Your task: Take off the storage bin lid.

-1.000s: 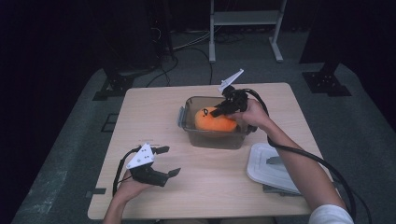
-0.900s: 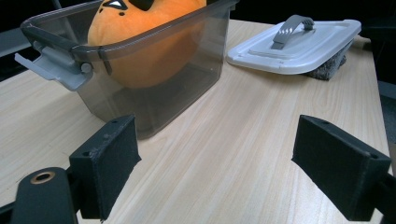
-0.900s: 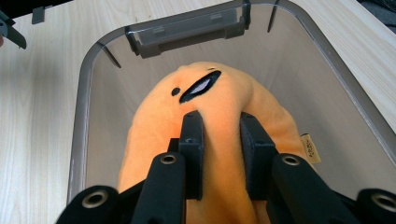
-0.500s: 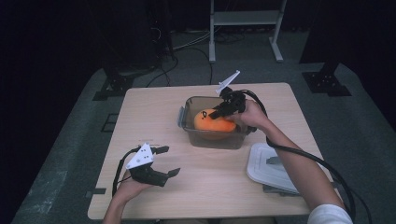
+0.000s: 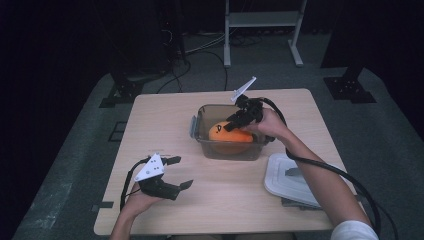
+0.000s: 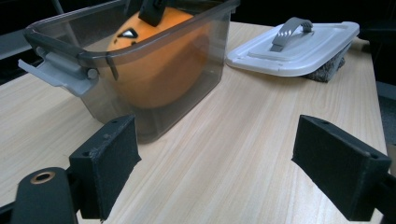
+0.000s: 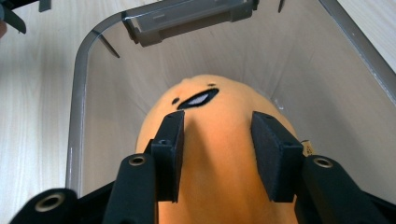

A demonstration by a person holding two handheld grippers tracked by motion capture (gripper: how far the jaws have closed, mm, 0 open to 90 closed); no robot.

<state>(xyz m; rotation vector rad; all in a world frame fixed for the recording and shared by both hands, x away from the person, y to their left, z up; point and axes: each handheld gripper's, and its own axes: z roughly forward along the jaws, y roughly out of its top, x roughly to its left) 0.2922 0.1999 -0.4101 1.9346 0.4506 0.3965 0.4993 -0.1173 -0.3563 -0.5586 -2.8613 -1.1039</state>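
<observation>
Orange plush toy (image 5: 229, 135) lies inside the clear plastic box (image 5: 200, 131) on the table (image 5: 165, 125). My right gripper (image 7: 215, 154) has just been opening, its fingers (image 7: 170, 154) astride the toy's top. My left gripper (image 5: 172, 172) rests wide open and empty near the table's front edge.

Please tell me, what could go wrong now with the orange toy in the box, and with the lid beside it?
1. The right gripper, whose jaws have just been opening, has them astride the orange plush toy; lifting out, a pad may snag the soft fabric and drag the toy back up.
2. The toy seems to bulge near the rim of the clear box, so the white lid might not seat flat.
3. The lid rests on something dark at the table edge and could slip off.
</observation>
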